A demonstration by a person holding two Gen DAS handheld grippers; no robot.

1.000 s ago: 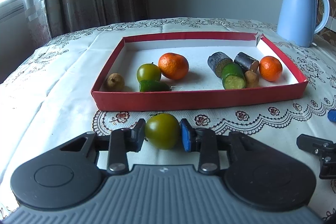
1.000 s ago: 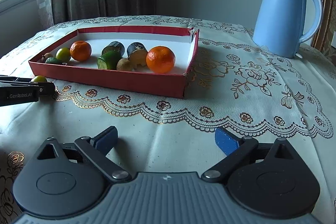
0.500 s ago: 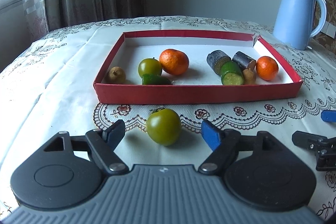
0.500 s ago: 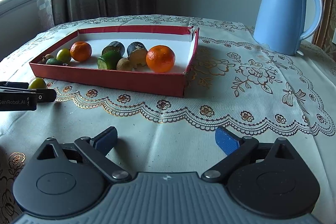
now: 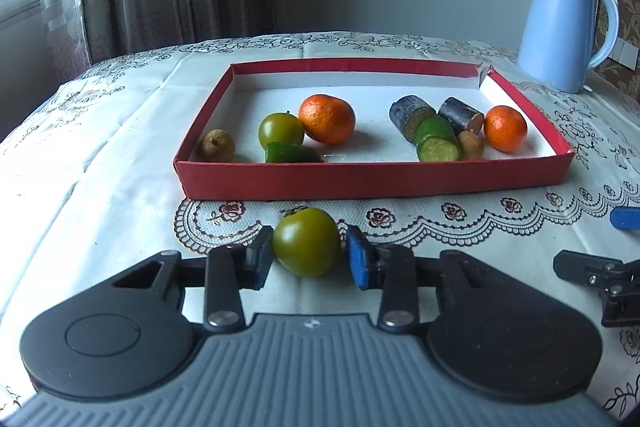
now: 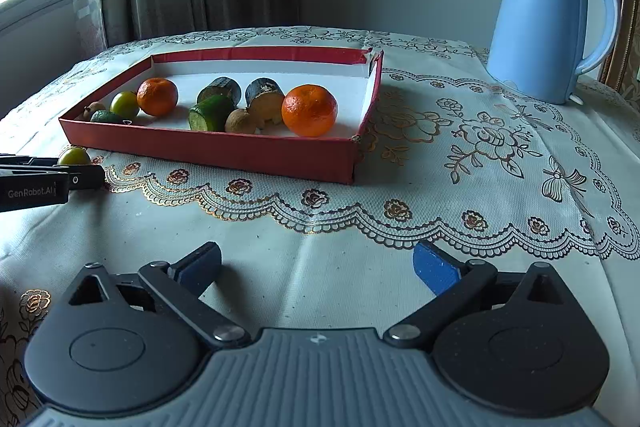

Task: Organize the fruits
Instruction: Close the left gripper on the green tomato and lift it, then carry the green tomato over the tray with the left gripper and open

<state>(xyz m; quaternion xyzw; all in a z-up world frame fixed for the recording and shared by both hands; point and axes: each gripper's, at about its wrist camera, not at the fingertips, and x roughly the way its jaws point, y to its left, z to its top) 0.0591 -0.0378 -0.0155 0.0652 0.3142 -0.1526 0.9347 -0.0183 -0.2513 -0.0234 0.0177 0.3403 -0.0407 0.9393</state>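
A green tomato (image 5: 306, 245) sits on the lace tablecloth just in front of the red tray (image 5: 372, 181). My left gripper (image 5: 306, 254) straddles it and its jaws are closing. The left pad touches the tomato, while a thin gap shows at the blue right pad. The right wrist view shows the same tomato (image 6: 74, 157) beside the left gripper's tip (image 6: 80, 179). The tray holds two oranges (image 5: 327, 119) (image 5: 505, 128), another green tomato (image 5: 281, 129), cucumber pieces (image 5: 437, 139), dark cane pieces (image 5: 408, 113) and small brown fruits (image 5: 217, 145). My right gripper (image 6: 316, 263) stands open over bare cloth.
A light blue kettle (image 6: 544, 35) stands at the back right of the table, right of the tray. Curtains and a window lie behind to the left. The table falls away at the left and front edges. My right gripper's fingers (image 5: 592, 275) show at the right of the left wrist view.
The left jaws, shut on the green tomato a second ago, swung wide open and have come back in around it. The tomato stays on the cloth. The right gripper has not moved.
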